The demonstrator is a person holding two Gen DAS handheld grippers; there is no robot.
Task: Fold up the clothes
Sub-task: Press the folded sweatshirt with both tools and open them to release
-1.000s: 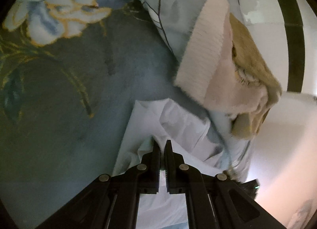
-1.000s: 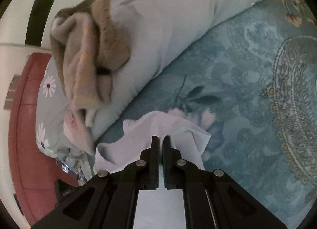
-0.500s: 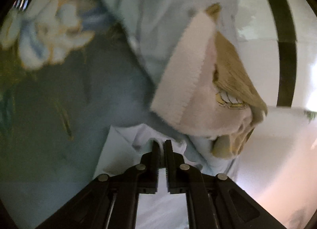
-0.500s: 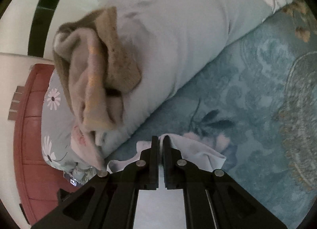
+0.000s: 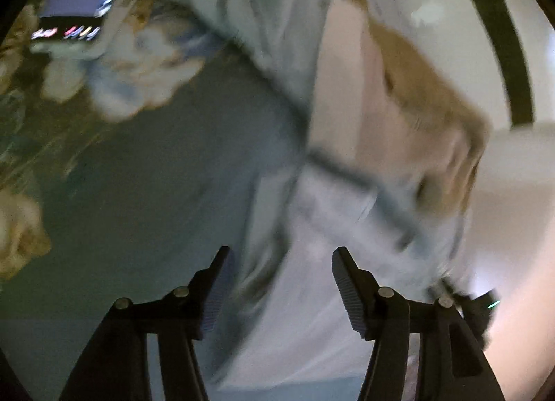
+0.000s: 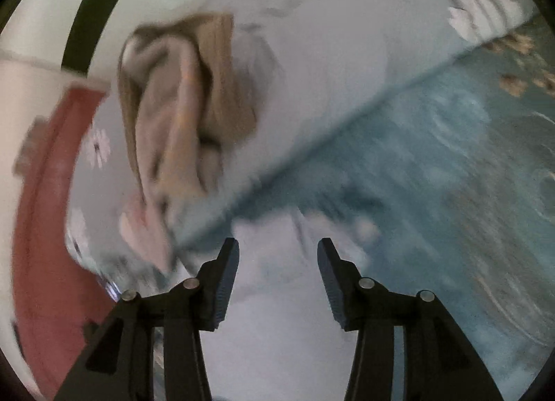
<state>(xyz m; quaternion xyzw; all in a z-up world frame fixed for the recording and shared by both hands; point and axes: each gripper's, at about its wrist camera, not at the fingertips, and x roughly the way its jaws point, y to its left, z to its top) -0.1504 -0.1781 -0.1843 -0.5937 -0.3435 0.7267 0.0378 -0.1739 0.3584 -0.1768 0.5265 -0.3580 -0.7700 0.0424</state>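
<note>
Both hand-held grippers, left [image 5: 280, 255] and right [image 6: 278, 246], are spread above the white cloth [image 5: 312, 314] on the bed [image 6: 433, 172]; this fold looks released, the next needs a new edge grasp.

The left claw [image 5: 281, 262] is matte black plastic: two angular fingers [image 5: 350, 283] tapering to pointed tips, their inner faces lined with finely ribbed dark grey pads. Round silver screw heads sit at the linkage joints, two to each side. The right claw [image 6: 277, 255] is built the same, with black fingers [image 6: 225, 272], ribbed pads and four silver screws.
</note>
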